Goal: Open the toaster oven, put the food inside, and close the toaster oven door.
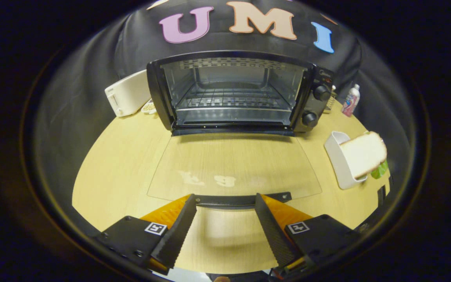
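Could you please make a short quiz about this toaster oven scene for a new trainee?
1. True or false: the toaster oven door is closed.
2. Where does the bread slice stand? A) on the oven rack B) in the white holder beside the oven C) between the fingers
3. What lies just ahead of the gripper?

Key
1. False; the door lies open and flat.
2. B
3. The door's handle, with the fingers open on either side.
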{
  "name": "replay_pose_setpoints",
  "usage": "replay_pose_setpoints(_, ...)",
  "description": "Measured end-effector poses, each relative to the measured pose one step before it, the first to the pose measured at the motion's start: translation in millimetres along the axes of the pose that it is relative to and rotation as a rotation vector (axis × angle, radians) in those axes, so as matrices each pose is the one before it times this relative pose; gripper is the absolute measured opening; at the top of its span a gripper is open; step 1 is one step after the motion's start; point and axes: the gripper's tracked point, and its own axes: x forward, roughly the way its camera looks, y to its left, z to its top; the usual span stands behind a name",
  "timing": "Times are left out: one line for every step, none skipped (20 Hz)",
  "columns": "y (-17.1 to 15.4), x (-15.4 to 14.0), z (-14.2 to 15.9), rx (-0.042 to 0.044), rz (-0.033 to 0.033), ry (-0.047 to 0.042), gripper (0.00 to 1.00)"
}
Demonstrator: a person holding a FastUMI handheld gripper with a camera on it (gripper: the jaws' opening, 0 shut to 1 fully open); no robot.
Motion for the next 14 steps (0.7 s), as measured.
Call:
replay_pose_setpoints(-1.13,-4.18,2.75,0.00672,0.01024,-0.01560,0.95)
replay_pose_setpoints(-4.09,-6.76,5.89,0.00730,0.00168,-0.02562,0.95)
replay_pose_setpoints(-6.45,-6.88,6.91,0.01291,-0.00756,-0.03249,0.95)
replay_pose_setpoints(-9.61,-6.09,11.12,0.02043,-0.01273,-0.03462,0.95)
replay_pose_setpoints(-11.53,-5.96,11.14,0.02657,-0.01938,-0.03692,0.95)
replay_pose_setpoints(-12.59,-4.74,12.76,0.03324,-0.02509,-0.03314,0.95)
replay_pose_setpoints(-15.77,-4.84,12.27,0.03622,-0.02690,-0.03230,0.95)
replay_pose_setpoints(-17.40,-3.28,13.84,0.03525,-0.03095,-0.02553,0.95)
replay_pose_setpoints(-19.11,0.74,13.74,0.03345,-0.03062,-0.02184,0.95)
replay_pose_setpoints(-16.92,0.98,13.25,0.03223,-0.02916,-0.02547,0.95)
replay_pose_setpoints(-16.58,0.85,10.19,0.02694,-0.03788,-0.01801,0.95)
replay_pose_setpoints(-18.20,2.95,7.65,0.02264,-0.03946,-0.00939,0.95)
replay_pose_setpoints(-20.58,5.05,5.60,0.01803,-0.03779,-0.00540,0.95)
replay_pose_setpoints(-19.86,5.90,6.44,0.01399,-0.03846,-0.00206,0.95)
